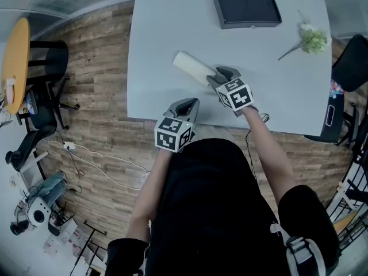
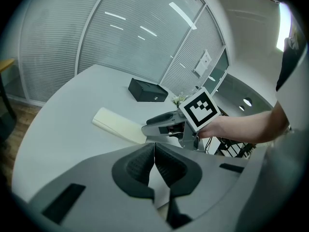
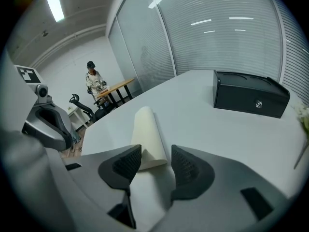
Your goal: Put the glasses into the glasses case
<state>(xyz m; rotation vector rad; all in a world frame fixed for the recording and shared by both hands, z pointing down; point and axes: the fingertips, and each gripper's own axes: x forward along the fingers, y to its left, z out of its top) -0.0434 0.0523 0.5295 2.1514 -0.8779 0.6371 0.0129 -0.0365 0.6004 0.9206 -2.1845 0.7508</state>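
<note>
- Desk (image 1: 167, 33): pale grey, with a rounded near edge, standing on a wood-plank floor (image 1: 98, 91).
- Cream case (image 1: 192, 68): long and flattish, with one rounded end. It lies diagonally at mid-desk, lid side not readable. Its near end points toward the person.
- Right claw (image 3: 155, 163): released, jaws standing apart and tilted down at the desk. The case's near end sits between the pads. The left pad overlaps the case's edge and a gap shows on the right side, so no grip is visible.
- Left claw (image 2: 154, 151): clenched, pads meeting along one seam with nothing between them. It sits at the desk's near edge, to the left of and behind the right claw. Whether it touches the desk cannot be told.
- Marker cubes: one on each claw, black-and-white squares facing up in the head view. The right cube (image 1: 237, 95) is over the desk and the left cube (image 1: 172, 134) is just off its edge.
- Box (image 1: 247, 9): black and rectangular, closed, with a small silver clasp on its front. It stands at the far side of the desk, well apart from the case.
- Flower (image 1: 311, 39): a pale green sprig lying near the desk's right edge, stem pointing inward.
- Chair (image 1: 46, 68): black, on the floor to the left of the desk.
- Cable (image 1: 98, 154): white, trailing loose across the floor.
- Person (image 3: 91, 81): in the background of the right gripper view, standing by a wooden table.
</note>
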